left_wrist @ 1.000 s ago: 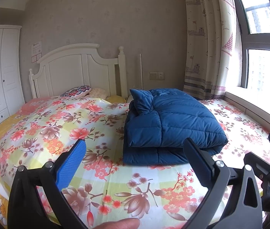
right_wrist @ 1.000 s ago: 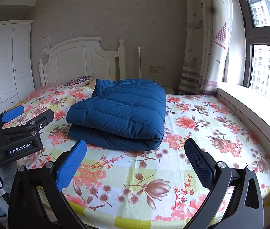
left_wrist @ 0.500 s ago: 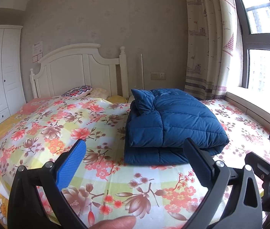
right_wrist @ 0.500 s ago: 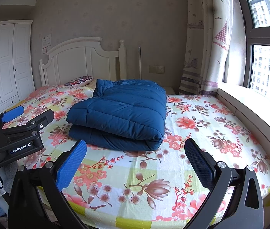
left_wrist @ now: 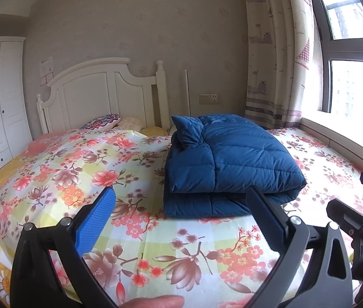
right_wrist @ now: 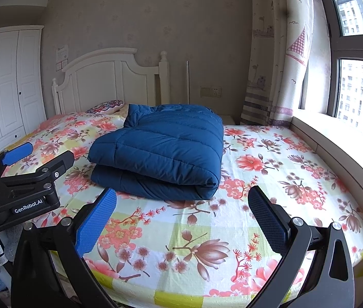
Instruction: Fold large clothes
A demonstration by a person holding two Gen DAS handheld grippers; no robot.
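Blue quilted garment [right_wrist: 161, 151], folded into a thick two-layer bundle, lies on the floral-sheeted bed [right_wrist: 271, 179], roughly at the bed's middle and nearer the white headboard [right_wrist: 104, 77] than the foot edge; its rounded fold faces the window side. Past the bundle, against the headboard, sits a patterned pillow [left_wrist: 102, 122]. At the foot of the bed, well short of the bundle, the left gripper [left_wrist: 181, 218] hangs with its jaws spread wide and nothing between them. The right gripper [right_wrist: 181, 218] is beside it, likewise gaping and empty, touching neither sheet nor garment.
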